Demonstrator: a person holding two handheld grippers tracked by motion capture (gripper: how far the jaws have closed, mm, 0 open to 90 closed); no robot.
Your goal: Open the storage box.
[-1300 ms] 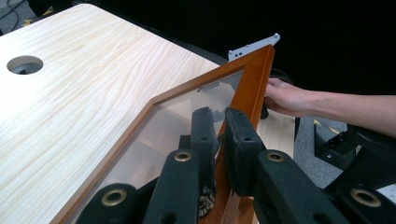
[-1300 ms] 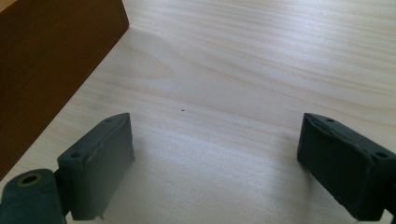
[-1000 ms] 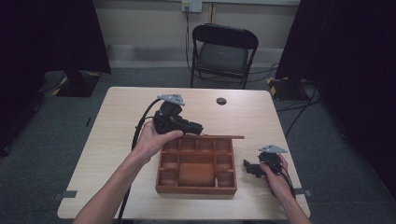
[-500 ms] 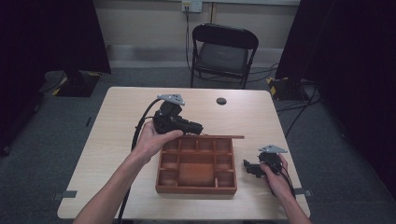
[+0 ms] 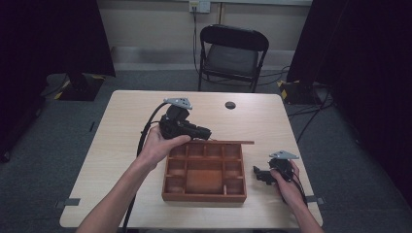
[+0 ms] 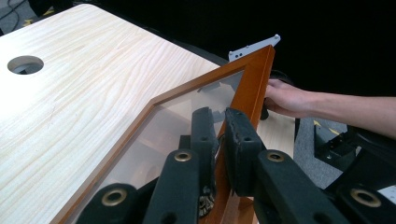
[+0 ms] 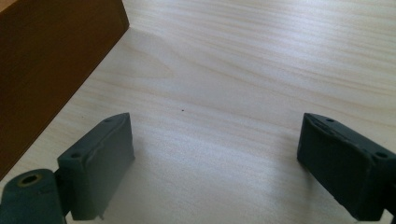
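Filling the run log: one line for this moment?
left gripper: shut on lid, raised | right gripper: open, beside box | box: uncovered

Standing behind the light wooden table (image 5: pixel 121 126): black folding chair (image 5: pixel 232 53) on grey carpet (image 5: pixel 58 141). Hanging either side: black curtains (image 5: pixel 53 39). Running along the beige wall (image 5: pixel 150 24): cables (image 5: pixel 311 111).

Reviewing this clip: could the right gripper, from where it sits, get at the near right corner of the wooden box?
Probably yes. The right gripper rests on the table just right of the wooden box, jaws open and aimed towards it. Bare tabletop lies between them, and the left gripper is busy holding the glass lid at the far edge.
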